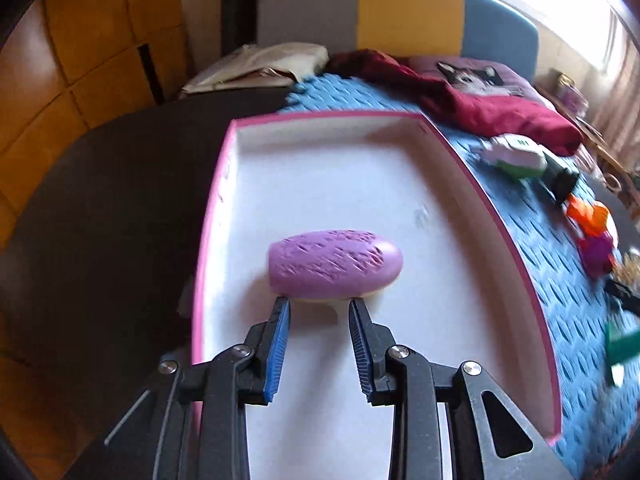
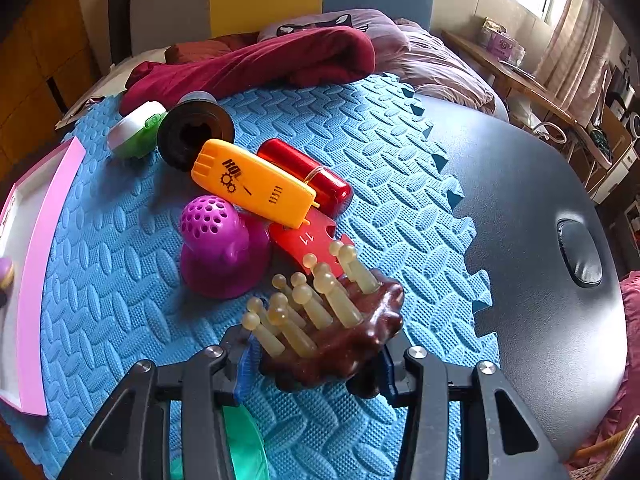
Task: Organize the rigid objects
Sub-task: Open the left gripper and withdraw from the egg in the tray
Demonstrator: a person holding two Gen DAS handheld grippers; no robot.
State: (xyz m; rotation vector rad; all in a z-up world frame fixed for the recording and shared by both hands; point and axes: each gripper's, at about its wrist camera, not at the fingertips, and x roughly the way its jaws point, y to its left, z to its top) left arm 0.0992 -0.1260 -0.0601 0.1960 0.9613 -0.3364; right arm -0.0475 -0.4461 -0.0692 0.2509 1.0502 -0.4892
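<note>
Right now my left gripper [image 1: 319,300] hangs over the pink-edged white tray [image 1: 224,184], its jaws at their narrowest with a gap left between them, pinching the pale underside of the purple oval object [image 1: 334,266] that sits low over the tray floor. My right gripper [image 2: 316,354] is clamped on the brown massager with pale pegs [image 2: 336,328], down on the blue foam mat [image 2: 380,148] beside the purple perforated toy [image 2: 222,248] and orange gadget [image 2: 252,182].

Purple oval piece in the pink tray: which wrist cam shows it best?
Left wrist. The purple oval piece sits centred and whole, held at the left gripper's tips over the pink tray. The right wrist view catches only a sliver of it at its left edge.
</note>
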